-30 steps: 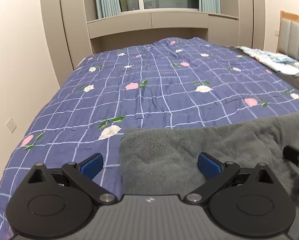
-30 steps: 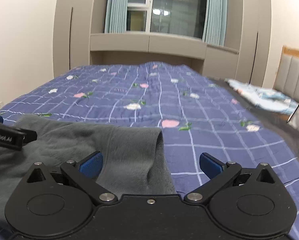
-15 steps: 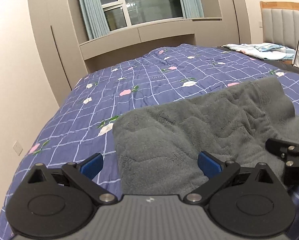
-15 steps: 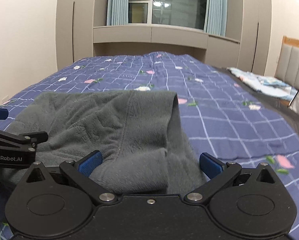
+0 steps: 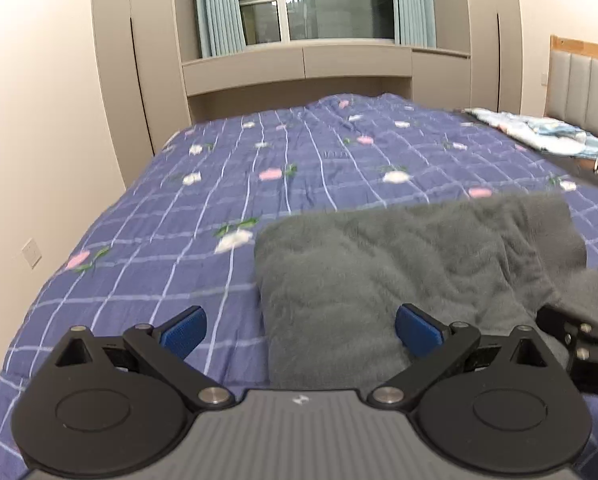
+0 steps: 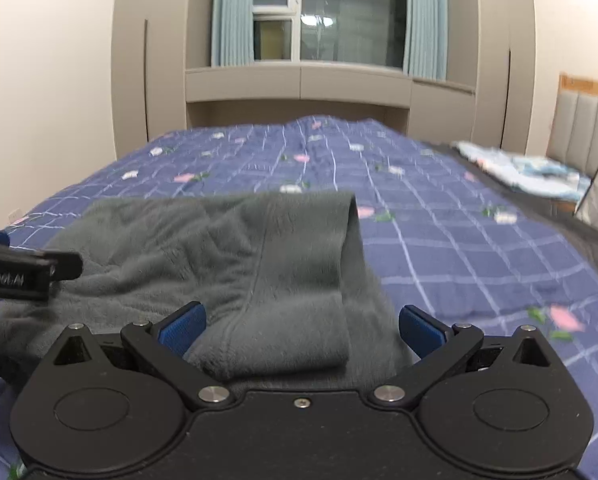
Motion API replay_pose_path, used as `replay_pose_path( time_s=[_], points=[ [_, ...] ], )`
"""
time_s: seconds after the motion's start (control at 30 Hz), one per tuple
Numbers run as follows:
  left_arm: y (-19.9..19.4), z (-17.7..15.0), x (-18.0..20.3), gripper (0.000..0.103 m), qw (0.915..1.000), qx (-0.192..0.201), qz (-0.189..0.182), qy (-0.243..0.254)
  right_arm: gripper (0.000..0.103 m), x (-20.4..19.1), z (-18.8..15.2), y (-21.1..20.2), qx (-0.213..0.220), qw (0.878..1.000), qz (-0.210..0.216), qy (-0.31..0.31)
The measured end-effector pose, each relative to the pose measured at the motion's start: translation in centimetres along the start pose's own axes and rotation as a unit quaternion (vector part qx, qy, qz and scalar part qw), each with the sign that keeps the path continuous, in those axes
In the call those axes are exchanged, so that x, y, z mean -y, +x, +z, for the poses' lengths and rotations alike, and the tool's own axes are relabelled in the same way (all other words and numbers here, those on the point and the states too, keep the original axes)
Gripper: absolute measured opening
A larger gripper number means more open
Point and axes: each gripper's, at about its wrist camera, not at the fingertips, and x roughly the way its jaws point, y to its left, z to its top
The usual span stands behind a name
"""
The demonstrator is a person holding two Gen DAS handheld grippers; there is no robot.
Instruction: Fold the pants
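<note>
L wrist view: left gripper (image 5: 301, 330) spread wide, holding nothing; grey pants (image 5: 411, 276) folded on bed quilt (image 5: 219, 184), near-right. R wrist view: right gripper (image 6: 301, 330) spread, empty, over pants (image 6: 227, 248) near edge. Step: mid-fold, judged; next move: pinch an edge & fold over.

Left gripper (image 5: 301, 330) jaws spread wide; right gripper (image 6: 301, 330) likewise.
</note>
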Motion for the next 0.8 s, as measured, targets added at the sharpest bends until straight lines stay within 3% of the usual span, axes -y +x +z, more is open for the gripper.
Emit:
replay_pose_path(
  time_s=[0.2, 0.47, 0.67, 0.8],
  points=[
    [-0.8, -0.3, 0.2, 0.102, 0.9998, -0.019, 0.003, -0.006, 0.103, 0.2, -0.4, 0.0, -0.006, 1.000, 0.003, 0.017],
    [-1.7, 0.2, -2.0, 0.103, 0.9972, -0.050, -0.031, -0.046, 0.103, 0.2, 0.4, -0.2, -0.023, 0.999, -0.002, 0.031],
    [-1.1, 0.8, -4.5, 0.103, 0.9923, -0.070, -0.078, -0.067, 0.103, 1.6, 1.1, -0.7, -0.030, 0.998, 0.055, 0.022],
    [-0.2, 0.8, -5.1, 0.103, 0.9894, -0.086, -0.089, -0.076, 0.103, 2.5, 1.5, -0.4, -0.039, 0.996, 0.085, 0.010]
  ],
)
